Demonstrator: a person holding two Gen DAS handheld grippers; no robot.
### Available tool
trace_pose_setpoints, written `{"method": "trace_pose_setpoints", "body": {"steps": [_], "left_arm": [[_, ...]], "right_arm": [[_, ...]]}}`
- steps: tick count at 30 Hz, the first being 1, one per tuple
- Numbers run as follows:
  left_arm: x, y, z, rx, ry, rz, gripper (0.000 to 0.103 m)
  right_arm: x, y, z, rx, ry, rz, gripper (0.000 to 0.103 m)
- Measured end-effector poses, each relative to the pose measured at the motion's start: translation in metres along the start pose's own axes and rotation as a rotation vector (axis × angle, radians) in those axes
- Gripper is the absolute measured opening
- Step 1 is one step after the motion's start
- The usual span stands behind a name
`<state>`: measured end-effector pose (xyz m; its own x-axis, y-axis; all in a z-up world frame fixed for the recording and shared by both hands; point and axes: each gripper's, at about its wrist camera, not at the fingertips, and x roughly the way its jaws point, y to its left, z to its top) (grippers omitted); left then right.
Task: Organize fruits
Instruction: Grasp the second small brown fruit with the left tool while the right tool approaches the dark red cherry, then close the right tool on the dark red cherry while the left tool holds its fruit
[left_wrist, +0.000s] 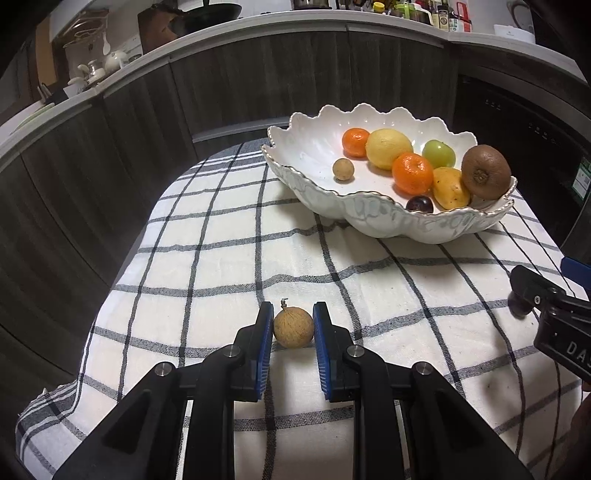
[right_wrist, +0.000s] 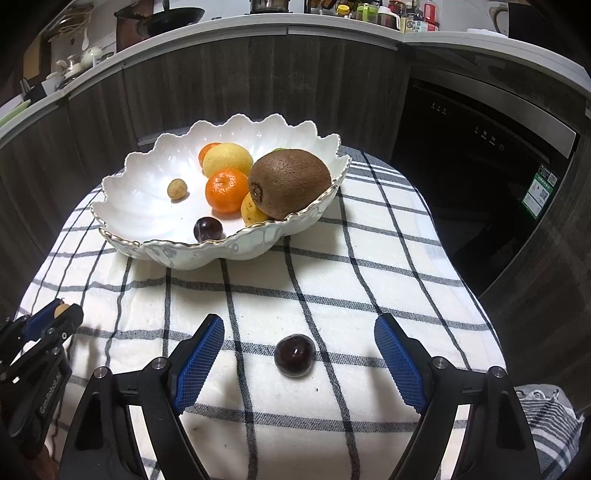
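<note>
Most fruit already lies in the white bowl at one o'clock – the left gripper is clamped on a tan longan, and the right gripper stands apart around a dark plum on the cloth.

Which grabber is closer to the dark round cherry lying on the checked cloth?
Right. The right gripper stands open with the dark round cherry between its blue pads, untouched. The left gripper is off to the side, shut on a small tan round fruit.
</note>
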<state>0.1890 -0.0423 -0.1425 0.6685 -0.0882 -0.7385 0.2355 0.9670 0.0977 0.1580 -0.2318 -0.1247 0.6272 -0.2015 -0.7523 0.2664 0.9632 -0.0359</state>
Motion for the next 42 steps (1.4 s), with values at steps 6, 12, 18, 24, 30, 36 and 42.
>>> {"method": "trace_pose_setpoints", "body": {"steps": [6,12,18,24,30,36,42], "left_arm": [[0.001,0.001,-0.002,-0.016,0.012,-0.018,0.022],[0.001,0.003,0.000,-0.025,0.012,-0.024,0.022],[-0.001,0.002,-0.001,-0.020,0.009,-0.027,0.022],[-0.005,0.003,0.000,-0.024,-0.004,-0.026,0.022],[-0.014,0.004,0.008,-0.036,-0.014,-0.055,0.022],[-0.024,0.006,0.025,-0.030,-0.047,-0.062,0.022],[-0.031,0.008,0.043,-0.032,-0.063,-0.084,0.022]], "right_arm": [[0.012,0.002,-0.005,-0.009,0.041,0.018,0.058],[0.026,0.006,-0.013,-0.013,0.092,0.037,0.033],[0.023,0.005,-0.013,-0.007,0.086,0.061,0.027],[0.008,0.008,-0.004,-0.018,0.046,0.081,0.027],[-0.010,0.015,0.008,-0.034,0.002,0.113,0.027],[-0.022,0.018,0.020,-0.037,-0.024,0.133,0.027],[-0.031,0.018,0.036,-0.042,-0.047,0.148,0.027]]}}
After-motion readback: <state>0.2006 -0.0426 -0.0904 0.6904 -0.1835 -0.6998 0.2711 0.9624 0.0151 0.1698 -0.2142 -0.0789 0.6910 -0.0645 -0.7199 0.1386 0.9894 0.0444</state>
